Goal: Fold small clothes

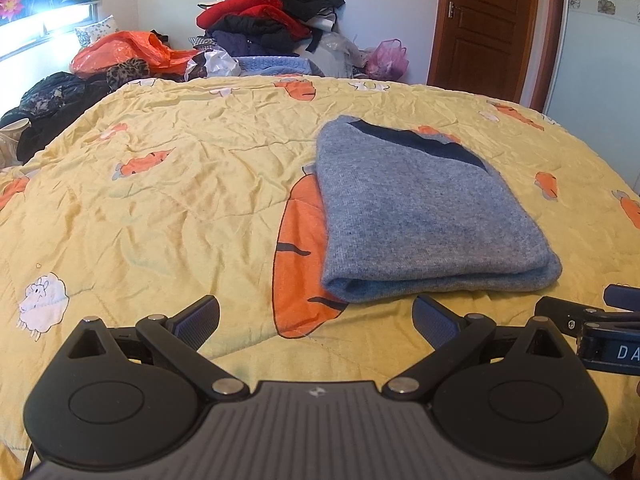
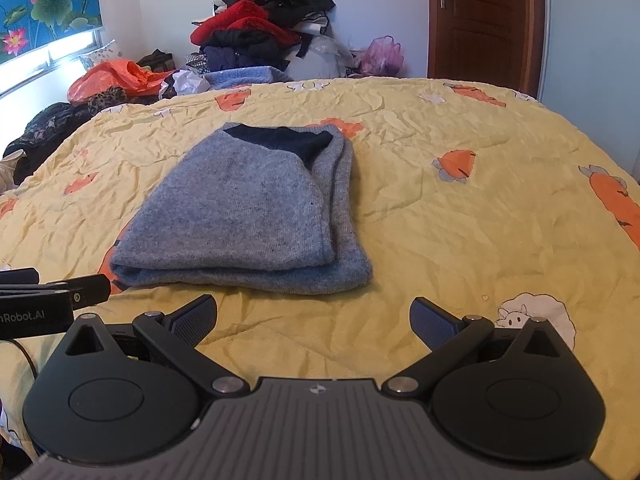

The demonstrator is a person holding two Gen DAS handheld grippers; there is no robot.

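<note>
Your left gripper (image 1: 316, 320) and right gripper (image 2: 314, 320) look identical: matte black linkages, 2 round housings, silver pivot pins, blue textured pads (image 1: 200, 318), ribbed grey body.

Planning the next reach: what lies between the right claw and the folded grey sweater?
Only bare yellow quilt separates the open right claw from the sweater, per the right wrist view.

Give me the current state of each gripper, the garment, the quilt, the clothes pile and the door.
left gripper: open, empty, short of the sweater
right gripper: open, empty, short of the sweater
grey sweater: folded, lying flat on the quilt
yellow quilt: spread out, wrinkled
clothes pile: heaped, unfolded, behind the bed
wooden door: closed
</note>
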